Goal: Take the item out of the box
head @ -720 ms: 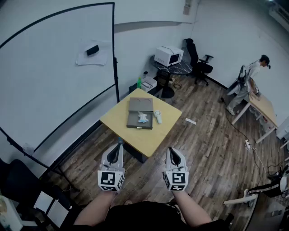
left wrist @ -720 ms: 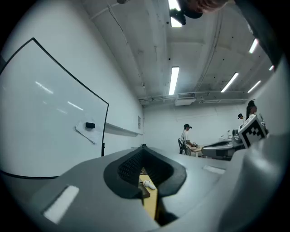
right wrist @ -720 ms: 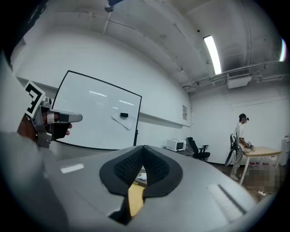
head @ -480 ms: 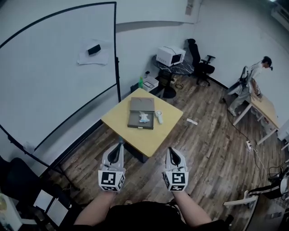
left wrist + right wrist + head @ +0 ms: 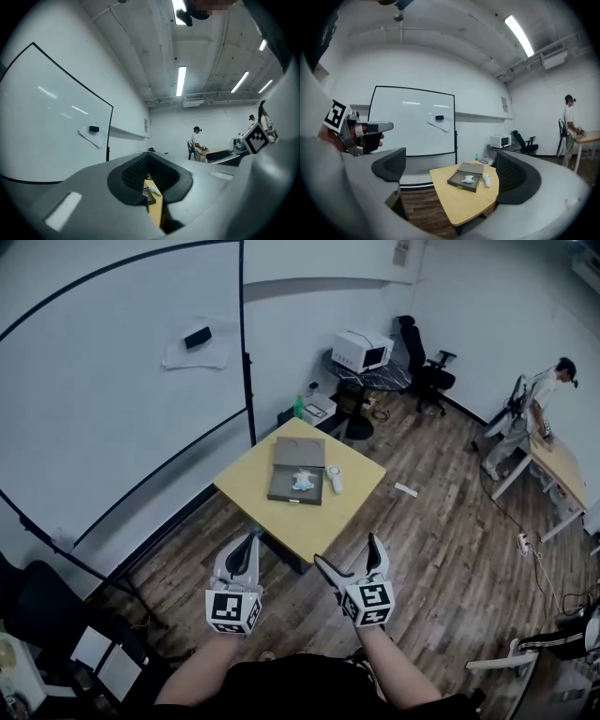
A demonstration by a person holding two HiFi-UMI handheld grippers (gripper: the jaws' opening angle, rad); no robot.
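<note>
An open shallow grey box [image 5: 297, 482] lies on the yellow table [image 5: 281, 517], its lid [image 5: 300, 453] folded back. A small white and blue item [image 5: 304, 478] rests inside it. Both grippers hang in the air short of the table's near corner, well away from the box. My left gripper [image 5: 249, 542] is shut with nothing in it; the left gripper view shows its pads [image 5: 136, 171] closed, with only a sliver of the table between them. My right gripper [image 5: 352, 561] stands wide open and empty, and the right gripper view frames the box [image 5: 469, 177] between its jaws.
A white handheld device [image 5: 334, 480] lies on the table right of the box. A large whiteboard [image 5: 112, 399] stands at the left. Behind are a microwave [image 5: 362, 350] and a black office chair [image 5: 427, 371]. A person [image 5: 534, 413] stands at a desk [image 5: 558, 465] far right. The floor is wood.
The right gripper's jaws have spread wide open and it has turned a little. The left gripper stays where it was. The head view has shifted slightly.
</note>
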